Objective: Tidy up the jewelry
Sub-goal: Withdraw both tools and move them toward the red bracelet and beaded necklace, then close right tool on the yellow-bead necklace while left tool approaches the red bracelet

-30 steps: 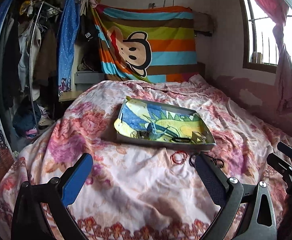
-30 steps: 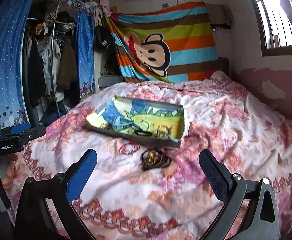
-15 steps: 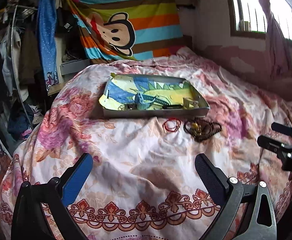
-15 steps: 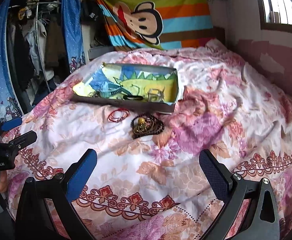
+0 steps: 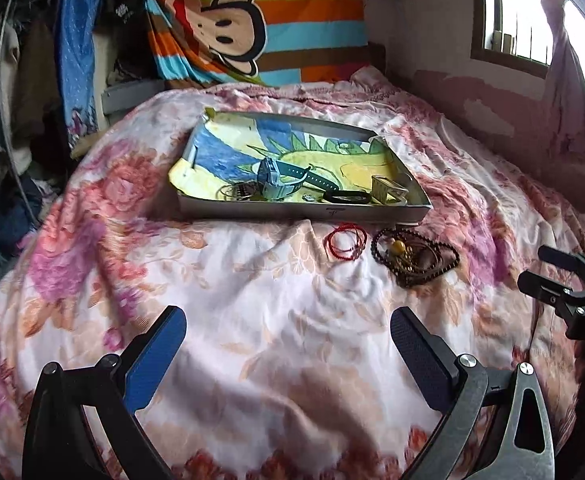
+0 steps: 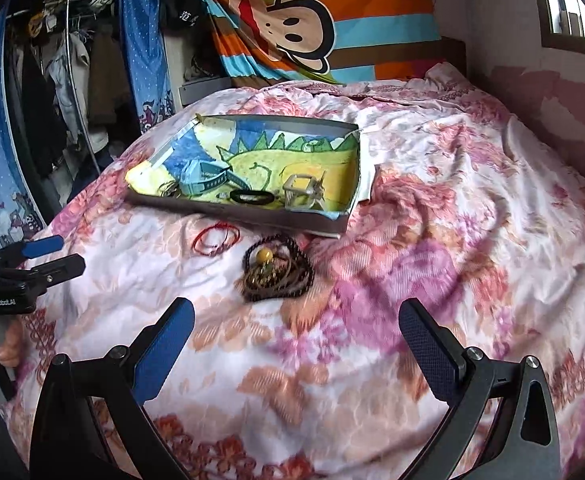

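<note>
Both tongs [image 5: 288,344] now nearer, bead bracelets [image 6: 278,274] ahead, beside tray [image 6: 252,218]

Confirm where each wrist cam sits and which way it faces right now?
Left wrist: on the open left gripper, above the near bed edge, facing the tray and headboard; right gripper at right edge.
Right wrist: on the open right gripper, same heading, slightly right; left gripper and a hand at left edge.
Shared: tray, red bracelets, dark bead necklace, floral bedspread.
</note>
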